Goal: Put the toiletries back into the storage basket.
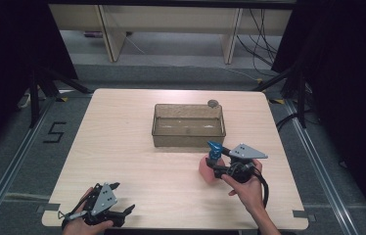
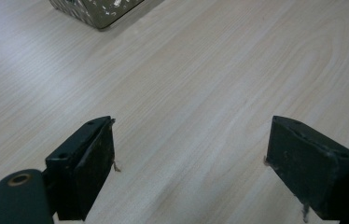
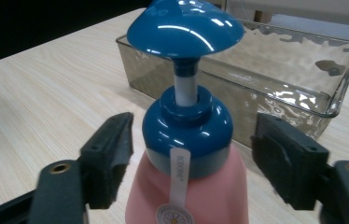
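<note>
Step in hand: closing on pink pump bottle (image 3: 189, 186) with right gripper (image 3: 191, 154); likely destination the clear bin (image 1: 189, 126), judged from its nearness.
Bottle: upright on desk (image 1: 137, 161), right of centre, just in front of bin's near right corner; blue pump head (image 3: 185, 28) on top, blue collar (image 3: 187, 128) below it.
Right gripper: jaws apart, either side of collar and shoulder, gaps visible both sides; no pad contact seen, nothing clamped yet.
Left gripper (image 1: 105, 203): near desk's front left corner, jaws wide apart over bare wood, nothing between.
Grip advice: squeeze evenly on collar or shoulder, not on pump head; keep bottle centred so neither pad pushes first and tips it; lift straight before moving over bin wall.
Surface: pale wood-grain top, matte, rounded corners; small round grey object (image 1: 213, 103) at bin's far right corner.
Room: grey floor, dark curtains both sides, cables (image 1: 262, 44) far right, "5" marked on floor (image 1: 55, 132) at left.
</note>
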`<action>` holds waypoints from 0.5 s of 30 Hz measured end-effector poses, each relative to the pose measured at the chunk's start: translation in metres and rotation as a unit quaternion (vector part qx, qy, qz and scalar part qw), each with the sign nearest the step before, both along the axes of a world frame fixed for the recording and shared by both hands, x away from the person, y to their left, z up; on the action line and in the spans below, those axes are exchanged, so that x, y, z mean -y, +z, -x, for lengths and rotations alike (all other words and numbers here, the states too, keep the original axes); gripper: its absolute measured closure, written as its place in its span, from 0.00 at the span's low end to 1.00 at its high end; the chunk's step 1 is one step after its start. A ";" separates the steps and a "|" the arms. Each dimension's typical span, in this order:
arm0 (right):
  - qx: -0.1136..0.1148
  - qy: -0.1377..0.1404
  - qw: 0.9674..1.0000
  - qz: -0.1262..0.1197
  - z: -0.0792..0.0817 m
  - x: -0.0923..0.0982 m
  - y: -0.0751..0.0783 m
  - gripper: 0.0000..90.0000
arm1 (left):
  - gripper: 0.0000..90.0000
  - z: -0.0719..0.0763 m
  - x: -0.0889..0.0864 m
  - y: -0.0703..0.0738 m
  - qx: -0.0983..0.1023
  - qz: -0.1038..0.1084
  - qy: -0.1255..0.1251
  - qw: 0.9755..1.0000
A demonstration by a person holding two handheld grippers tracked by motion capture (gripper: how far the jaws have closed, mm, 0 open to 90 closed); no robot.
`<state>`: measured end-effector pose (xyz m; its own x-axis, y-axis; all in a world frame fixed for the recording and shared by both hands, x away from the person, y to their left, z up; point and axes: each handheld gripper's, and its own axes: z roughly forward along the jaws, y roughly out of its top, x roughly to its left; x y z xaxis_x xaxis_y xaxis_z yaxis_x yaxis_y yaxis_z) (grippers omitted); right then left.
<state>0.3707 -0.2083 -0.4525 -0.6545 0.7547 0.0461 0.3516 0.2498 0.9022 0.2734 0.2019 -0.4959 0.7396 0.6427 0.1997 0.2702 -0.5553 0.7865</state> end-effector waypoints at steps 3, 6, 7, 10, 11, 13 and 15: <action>-0.007 -0.004 1.000 -0.009 0.000 -0.003 -0.001 0.38 | 0.16 -0.001 -0.001 0.001 -0.003 -0.004 0.000 1.000; 0.005 0.003 1.000 0.005 -0.001 -0.004 0.000 0.45 | 0.16 0.000 -0.001 0.000 -0.001 -0.005 0.001 1.000; 0.005 0.003 1.000 0.005 -0.001 -0.004 0.000 0.45 | 0.16 0.000 -0.001 0.000 -0.001 -0.005 0.001 1.000; -0.003 -0.001 1.000 -0.002 0.001 -0.007 0.000 0.50 | 0.16 0.000 -0.001 0.001 0.000 -0.005 0.003 1.000; 0.000 0.002 1.000 0.007 -0.001 -0.005 0.000 0.51 | 0.16 -0.001 -0.001 0.001 0.000 -0.005 0.001 1.000; 0.012 0.006 1.000 0.003 -0.003 -0.004 0.000 0.53 | 0.16 0.000 -0.001 0.000 0.001 -0.001 0.005 1.000; 0.005 0.003 1.000 0.004 -0.002 -0.004 0.001 0.54 | 0.16 -0.001 -0.001 0.001 0.000 -0.003 0.001 1.000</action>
<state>0.3723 -0.2045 -0.4518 -0.6587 0.7516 0.0335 0.3411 0.2586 0.9037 0.2741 0.2030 -0.4951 0.7380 0.6437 0.2024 0.2723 -0.5585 0.7836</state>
